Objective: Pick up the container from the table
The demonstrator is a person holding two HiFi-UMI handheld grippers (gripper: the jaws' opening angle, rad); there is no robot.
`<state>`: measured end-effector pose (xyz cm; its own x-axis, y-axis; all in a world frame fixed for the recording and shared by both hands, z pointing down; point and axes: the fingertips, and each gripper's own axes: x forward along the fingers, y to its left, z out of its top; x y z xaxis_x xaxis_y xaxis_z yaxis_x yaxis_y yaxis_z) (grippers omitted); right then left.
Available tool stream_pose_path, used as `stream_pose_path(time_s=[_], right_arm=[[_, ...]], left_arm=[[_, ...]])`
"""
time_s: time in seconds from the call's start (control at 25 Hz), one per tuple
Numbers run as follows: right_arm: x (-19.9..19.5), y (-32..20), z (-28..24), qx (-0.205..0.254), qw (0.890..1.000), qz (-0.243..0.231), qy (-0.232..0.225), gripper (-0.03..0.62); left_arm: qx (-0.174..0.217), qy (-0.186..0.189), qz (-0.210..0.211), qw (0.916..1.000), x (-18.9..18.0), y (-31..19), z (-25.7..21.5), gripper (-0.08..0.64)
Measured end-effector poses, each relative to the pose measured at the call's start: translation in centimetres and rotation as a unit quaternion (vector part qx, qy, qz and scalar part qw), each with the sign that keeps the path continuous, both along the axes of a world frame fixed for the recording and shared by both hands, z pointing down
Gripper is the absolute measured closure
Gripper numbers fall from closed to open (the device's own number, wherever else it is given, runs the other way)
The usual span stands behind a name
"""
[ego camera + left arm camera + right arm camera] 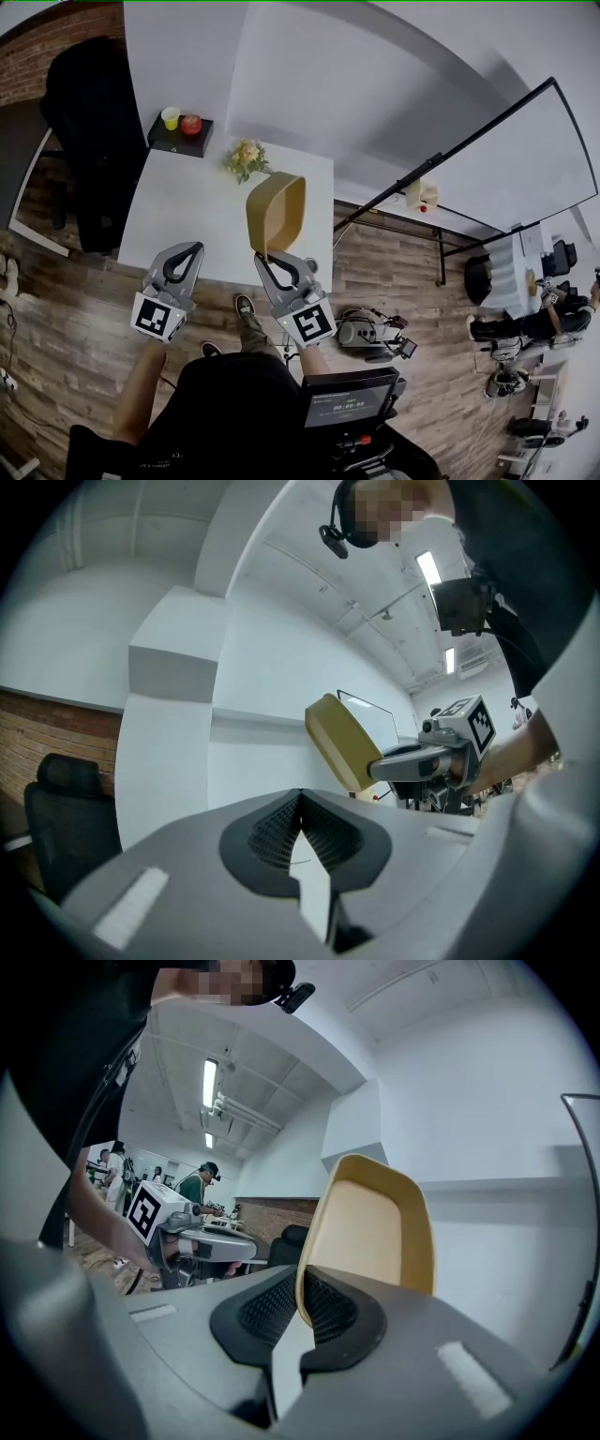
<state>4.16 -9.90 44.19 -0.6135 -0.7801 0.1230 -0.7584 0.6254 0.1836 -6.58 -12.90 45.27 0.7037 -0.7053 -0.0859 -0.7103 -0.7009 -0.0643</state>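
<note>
A tan rectangular container point(277, 213) hangs tipped on its side above the white table point(187, 216), its hollow facing right. My right gripper point(266, 259) is shut on the container's near rim; in the right gripper view the rim point(302, 1290) sits pinched between the ribbed pads, with the container point(375, 1227) rising ahead. My left gripper point(193, 247) hovers near the table's front edge, jaws closed together on nothing point(297, 810). From the left gripper view the container point(342, 742) and the right gripper point(412, 761) show to the right.
At the table's far end lie a black box point(180, 139) with a yellow cup point(170, 117) and a red apple point(191, 124), and a small flower bunch point(246, 158). A black chair point(89, 131) stands left. A whiteboard point(511, 159) and floor equipment point(370, 333) are right.
</note>
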Motion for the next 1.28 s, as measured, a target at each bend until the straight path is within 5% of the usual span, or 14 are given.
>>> stream_pose_path(time_s=[1.28], right_arm=[[2.3,0.6,1.9,-0.003,1.000,-0.004,0.011,0.563]], left_arm=[[-0.020,-0.006,-0.003,0.9998,0.9,0.6,1.8,0.561]])
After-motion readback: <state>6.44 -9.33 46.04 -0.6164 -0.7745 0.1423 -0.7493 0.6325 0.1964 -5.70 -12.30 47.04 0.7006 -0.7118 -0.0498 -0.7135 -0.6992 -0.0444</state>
